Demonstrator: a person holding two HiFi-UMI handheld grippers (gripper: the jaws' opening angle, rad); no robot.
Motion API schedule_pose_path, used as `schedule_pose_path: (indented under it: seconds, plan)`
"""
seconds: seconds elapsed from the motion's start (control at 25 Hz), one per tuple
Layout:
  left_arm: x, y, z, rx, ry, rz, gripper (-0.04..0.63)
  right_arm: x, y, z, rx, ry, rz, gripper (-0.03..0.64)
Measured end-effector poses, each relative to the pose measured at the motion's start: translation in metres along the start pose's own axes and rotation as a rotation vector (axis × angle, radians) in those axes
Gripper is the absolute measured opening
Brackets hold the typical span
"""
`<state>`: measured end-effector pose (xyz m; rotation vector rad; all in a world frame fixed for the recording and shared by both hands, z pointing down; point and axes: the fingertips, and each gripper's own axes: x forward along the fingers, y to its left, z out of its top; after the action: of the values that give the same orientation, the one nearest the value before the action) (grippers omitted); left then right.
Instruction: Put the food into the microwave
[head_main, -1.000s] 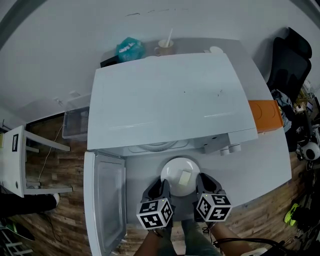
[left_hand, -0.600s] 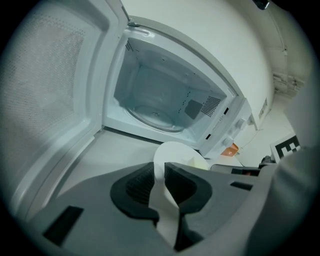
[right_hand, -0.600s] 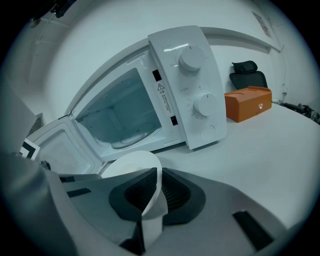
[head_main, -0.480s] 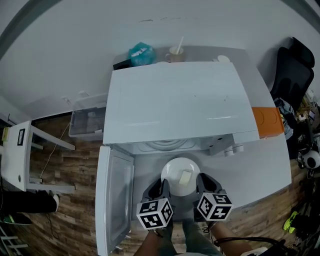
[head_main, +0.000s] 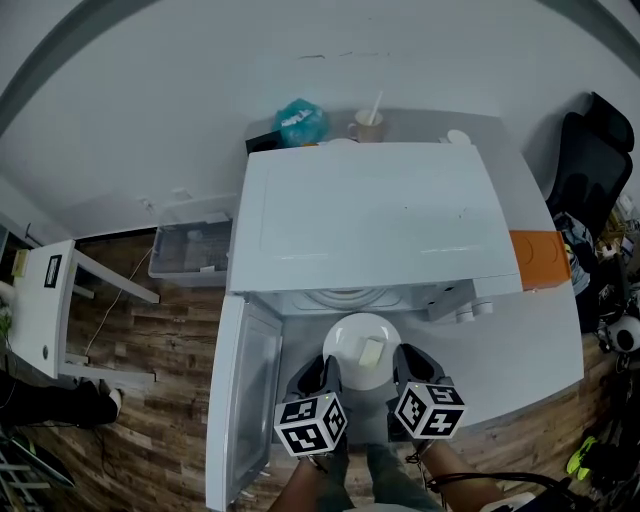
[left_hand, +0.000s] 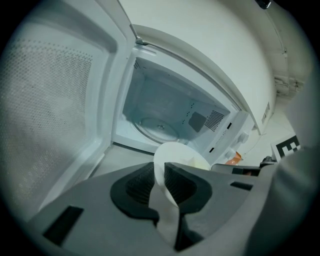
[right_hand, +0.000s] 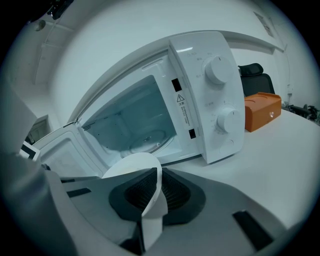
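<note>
You are gripping the plate (head_main: 345, 338) from both sides. The left gripper (left_hand: 161, 175) is pinching its left rim with the jaws closed down to the rim's thickness, and the right gripper (right_hand: 159, 187) is clamping the right rim the same way. The food (head_main: 371, 353), a small pale block, is lying on the plate between the two pairs of jaws, slightly nearer the right pair. The microwave (head_main: 370, 220) is facing you straight ahead of the jaws. Its door (head_main: 250, 390) is standing wide open, out to the left of the left jaws, so the opening step looks done, and so does the pick-up. The plate is sitting just short of the opening, with its far rim near the sill and not past it. Nothing of it is inside the cavity yet. Whether it is hanging clear of the table (head_main: 520, 330) is not plain from these views. The turntable (right_hand: 150, 141) is lying bare ahead of the jaws, low inside the cavity, with nothing blocking the way to it. By this reading you are somewhere around the middle of the job. What you are left with is carrying the plate forward and level through the opening and setting it on the turntable. After that you are letting go with both pairs of jaws and drawing them back out, and closing the door probably comes last.
</note>
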<state>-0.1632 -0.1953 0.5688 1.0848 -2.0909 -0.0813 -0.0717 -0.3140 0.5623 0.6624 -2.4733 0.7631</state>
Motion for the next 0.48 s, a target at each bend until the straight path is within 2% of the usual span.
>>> schedule_pose_path:
  seconds: [0.48]
  plan:
    - [0.016,0.017,0.038,-0.024,-0.065,0.038,0.066,0.026,0.020,0.027,-0.018,-0.041,0.034,0.041]
